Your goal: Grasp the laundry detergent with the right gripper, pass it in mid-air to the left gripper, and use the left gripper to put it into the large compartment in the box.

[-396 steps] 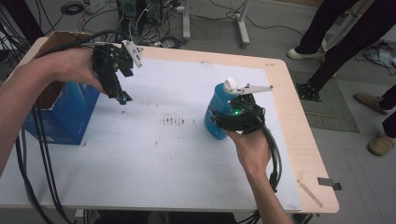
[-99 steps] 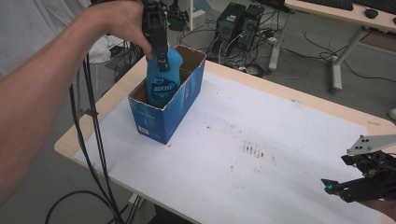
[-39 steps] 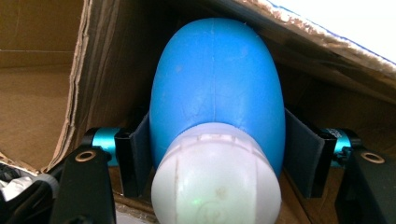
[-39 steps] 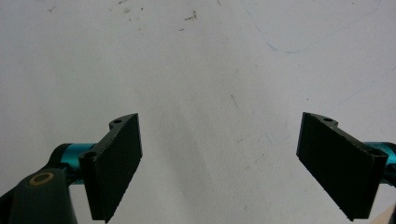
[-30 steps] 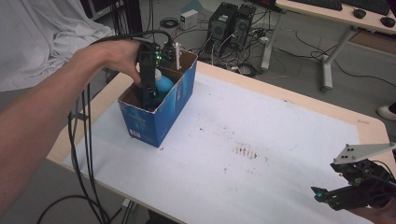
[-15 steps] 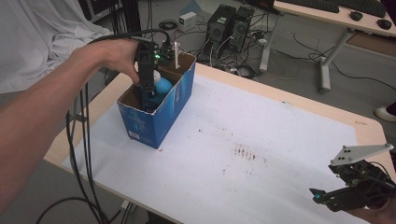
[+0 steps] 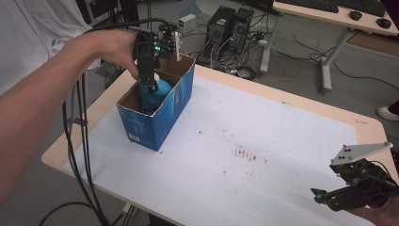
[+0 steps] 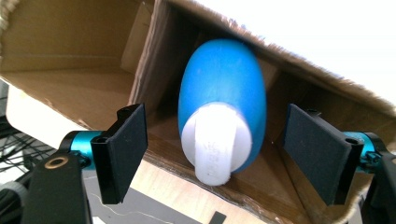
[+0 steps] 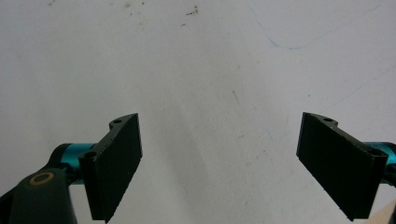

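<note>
Blue bottle, white cap

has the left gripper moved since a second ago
Yes. The left gripper has risen against the blue box, its jaws just opening off the blue bottle standing inside.

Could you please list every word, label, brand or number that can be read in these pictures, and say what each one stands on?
No text can be read.
Blue cardboard box: pale printing and a small white label low on its near wall, too small and blurred to read.
Blue bottle: raised marks on its white cap, blurred, not legible.
White table cover: dark smudges and scribbles, no lettering.
</note>
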The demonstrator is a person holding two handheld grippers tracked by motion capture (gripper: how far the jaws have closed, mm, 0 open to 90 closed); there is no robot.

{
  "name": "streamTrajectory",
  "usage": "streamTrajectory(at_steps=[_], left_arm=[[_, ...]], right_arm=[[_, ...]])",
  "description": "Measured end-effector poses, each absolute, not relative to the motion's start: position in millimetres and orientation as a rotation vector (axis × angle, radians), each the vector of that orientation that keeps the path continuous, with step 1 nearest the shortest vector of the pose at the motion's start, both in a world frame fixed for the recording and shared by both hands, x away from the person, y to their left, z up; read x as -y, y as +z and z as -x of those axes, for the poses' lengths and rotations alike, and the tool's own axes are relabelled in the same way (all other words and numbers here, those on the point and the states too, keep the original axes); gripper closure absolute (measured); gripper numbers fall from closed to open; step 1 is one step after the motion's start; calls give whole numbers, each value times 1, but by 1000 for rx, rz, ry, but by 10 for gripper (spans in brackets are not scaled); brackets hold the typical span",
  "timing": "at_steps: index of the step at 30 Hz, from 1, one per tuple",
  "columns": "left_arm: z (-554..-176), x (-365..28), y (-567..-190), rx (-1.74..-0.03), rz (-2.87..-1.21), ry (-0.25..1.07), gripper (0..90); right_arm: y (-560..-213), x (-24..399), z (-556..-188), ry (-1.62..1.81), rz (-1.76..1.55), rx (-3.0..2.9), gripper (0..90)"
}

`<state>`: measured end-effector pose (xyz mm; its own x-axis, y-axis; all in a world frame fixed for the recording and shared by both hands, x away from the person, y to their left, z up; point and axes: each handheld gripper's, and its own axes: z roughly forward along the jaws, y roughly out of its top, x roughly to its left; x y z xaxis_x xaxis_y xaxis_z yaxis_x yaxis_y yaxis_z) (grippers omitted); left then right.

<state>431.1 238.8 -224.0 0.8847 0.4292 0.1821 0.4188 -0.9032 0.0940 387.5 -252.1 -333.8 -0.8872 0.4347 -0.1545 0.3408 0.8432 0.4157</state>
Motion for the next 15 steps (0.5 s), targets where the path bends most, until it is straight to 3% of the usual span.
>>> streamTrajectory(at_steps=[15], left_arm=[[-430, -163, -202, -427, -3008, 289, 197]], right_arm=[[-332, 252, -387, 563, -595, -2771, 136]])
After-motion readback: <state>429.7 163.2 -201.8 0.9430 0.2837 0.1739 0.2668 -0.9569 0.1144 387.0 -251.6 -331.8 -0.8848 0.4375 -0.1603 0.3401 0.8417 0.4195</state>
